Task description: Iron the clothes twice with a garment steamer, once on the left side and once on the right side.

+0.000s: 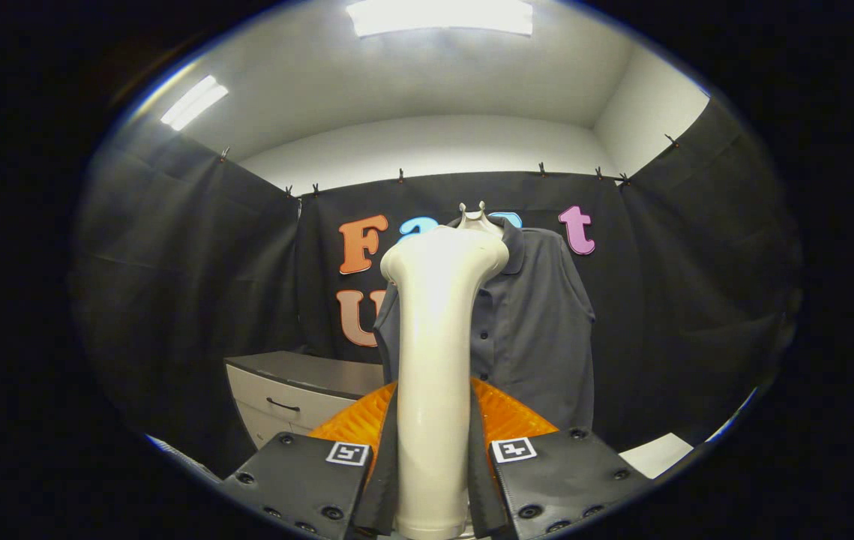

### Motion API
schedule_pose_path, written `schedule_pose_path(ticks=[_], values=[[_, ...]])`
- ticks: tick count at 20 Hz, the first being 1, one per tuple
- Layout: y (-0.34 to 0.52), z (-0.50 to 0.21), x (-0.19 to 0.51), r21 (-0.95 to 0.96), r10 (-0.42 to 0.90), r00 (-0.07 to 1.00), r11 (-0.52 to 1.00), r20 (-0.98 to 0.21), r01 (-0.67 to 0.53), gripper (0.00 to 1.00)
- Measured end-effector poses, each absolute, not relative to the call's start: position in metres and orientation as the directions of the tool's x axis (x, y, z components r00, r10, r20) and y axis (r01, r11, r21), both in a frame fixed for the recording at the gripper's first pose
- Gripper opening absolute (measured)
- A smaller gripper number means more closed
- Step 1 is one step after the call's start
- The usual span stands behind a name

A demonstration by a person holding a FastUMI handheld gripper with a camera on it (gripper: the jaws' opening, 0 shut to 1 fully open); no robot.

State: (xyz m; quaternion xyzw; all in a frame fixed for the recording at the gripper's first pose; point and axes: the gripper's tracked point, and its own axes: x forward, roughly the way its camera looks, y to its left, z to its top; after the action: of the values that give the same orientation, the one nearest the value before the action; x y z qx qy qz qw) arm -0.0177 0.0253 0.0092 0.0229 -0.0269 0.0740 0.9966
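Gripper [432, 480] at bottom centre of frame, jaws drawn in narrow, both fingers [385, 480] pressed against the handle of the garment steamer [434, 360]. Steamer stands upright between the fingers, its flared head rising to mid-frame and partly covering the shirt [539, 330] behind. Shirt: dark, collared, buttoned placket, hung on a pale hanger [473, 215] against the booth's back cloth, centre to right of centre, well beyond the steamer head and apart from it. Low cabinet [284, 397] with a drawer sits lower left, beside the shirt's hem. Step in hand, as I judge it: steamer gripped and carried, approach to the garment; no pass begun, since the head is not touching cloth. Next move calls for bringing the head forward to one side of the shirt front, near the top, then a steady downward stroke. Gripper points level, straight at the shirt, steamer held vertical.
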Motion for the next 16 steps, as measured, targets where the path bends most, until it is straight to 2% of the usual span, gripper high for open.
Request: schedule_pose_path(ticks=[16], values=[[0.021,-0.006,-0.012,0.056,0.134,0.991,0.989,0.025,-0.135,0.45]])
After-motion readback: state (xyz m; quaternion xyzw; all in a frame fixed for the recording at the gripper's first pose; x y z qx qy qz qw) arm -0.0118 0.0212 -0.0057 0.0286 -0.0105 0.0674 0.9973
